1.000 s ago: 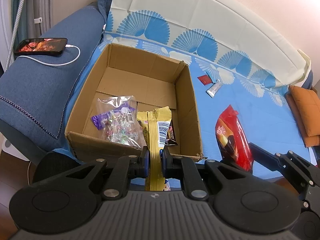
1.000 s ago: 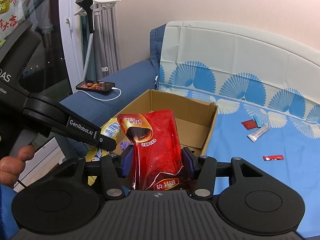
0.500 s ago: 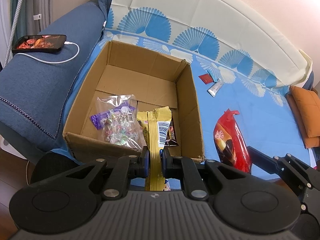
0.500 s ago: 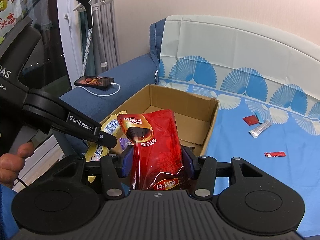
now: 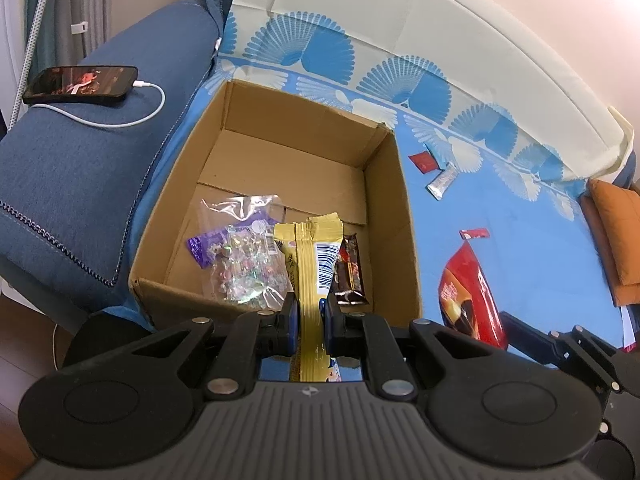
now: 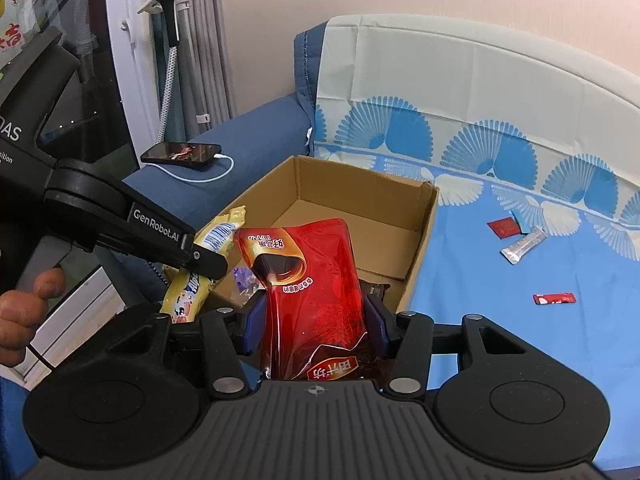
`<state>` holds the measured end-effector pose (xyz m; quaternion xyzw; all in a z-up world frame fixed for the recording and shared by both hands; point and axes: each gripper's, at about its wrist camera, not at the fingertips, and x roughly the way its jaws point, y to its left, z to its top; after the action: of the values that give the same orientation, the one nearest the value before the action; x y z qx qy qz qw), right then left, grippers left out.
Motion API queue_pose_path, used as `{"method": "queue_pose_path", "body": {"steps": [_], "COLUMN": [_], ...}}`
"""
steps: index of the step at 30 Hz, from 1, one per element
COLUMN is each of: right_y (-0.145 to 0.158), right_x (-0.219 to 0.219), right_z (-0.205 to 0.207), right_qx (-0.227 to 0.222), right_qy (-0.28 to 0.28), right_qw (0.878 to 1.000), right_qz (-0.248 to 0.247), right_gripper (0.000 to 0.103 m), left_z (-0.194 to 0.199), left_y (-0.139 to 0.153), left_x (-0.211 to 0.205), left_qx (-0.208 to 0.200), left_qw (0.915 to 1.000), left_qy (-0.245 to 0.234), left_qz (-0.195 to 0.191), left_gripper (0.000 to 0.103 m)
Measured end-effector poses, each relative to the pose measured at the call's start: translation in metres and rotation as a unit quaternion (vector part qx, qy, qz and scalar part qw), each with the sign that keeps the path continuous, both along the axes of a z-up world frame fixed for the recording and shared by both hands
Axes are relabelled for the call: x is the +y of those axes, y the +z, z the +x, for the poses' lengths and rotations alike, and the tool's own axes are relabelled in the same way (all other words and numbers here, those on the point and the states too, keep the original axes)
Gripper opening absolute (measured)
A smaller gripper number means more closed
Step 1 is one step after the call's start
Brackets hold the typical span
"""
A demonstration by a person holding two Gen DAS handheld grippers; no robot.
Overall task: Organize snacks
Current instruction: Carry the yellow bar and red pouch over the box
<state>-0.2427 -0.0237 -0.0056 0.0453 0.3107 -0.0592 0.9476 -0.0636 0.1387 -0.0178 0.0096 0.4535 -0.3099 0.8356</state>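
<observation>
The open brown cardboard box (image 5: 280,168) sits on the blue-patterned sofa cover (image 5: 500,216). Over its near edge, the left gripper (image 5: 311,320) has its fingers clamped on a yellow snack packet (image 5: 316,264). Right of the box, the right gripper (image 6: 314,320) pinches a glossy red snack pouch (image 6: 308,280).

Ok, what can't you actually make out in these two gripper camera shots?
- Lower end of the yellow packet: left wrist view, hidden behind the left claw shut on it.
- Box floor: right wrist view, mostly blocked by the red pouch in the right claw.
- Small wrappers on the blue cover: print too small to read.
- Brown bar label: too small.
</observation>
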Motion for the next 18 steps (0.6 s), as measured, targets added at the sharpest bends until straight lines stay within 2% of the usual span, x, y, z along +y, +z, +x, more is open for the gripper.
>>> {"method": "queue_pose_path", "body": {"steps": [9, 18], "right_y": [-0.008, -0.014], "right_x": [-0.016, -0.036], "right_z": [0.02, 0.057], "right_qx": [0.011, 0.007], "right_qy": [-0.019, -0.032], "right_qw": [1.0, 0.999], "right_qz": [0.013, 0.028], "right_gripper": [0.054, 0.054], "left_z": [0.029, 0.066], "left_y": [0.005, 0.007], "left_x": [-0.015, -0.042], "left_qx": [-0.01, -0.023], "left_qw": [0.9999, 0.9996], "left_qy": [0.006, 0.009], "left_qz": [0.002, 0.009], "left_gripper": [0.013, 0.013]}}
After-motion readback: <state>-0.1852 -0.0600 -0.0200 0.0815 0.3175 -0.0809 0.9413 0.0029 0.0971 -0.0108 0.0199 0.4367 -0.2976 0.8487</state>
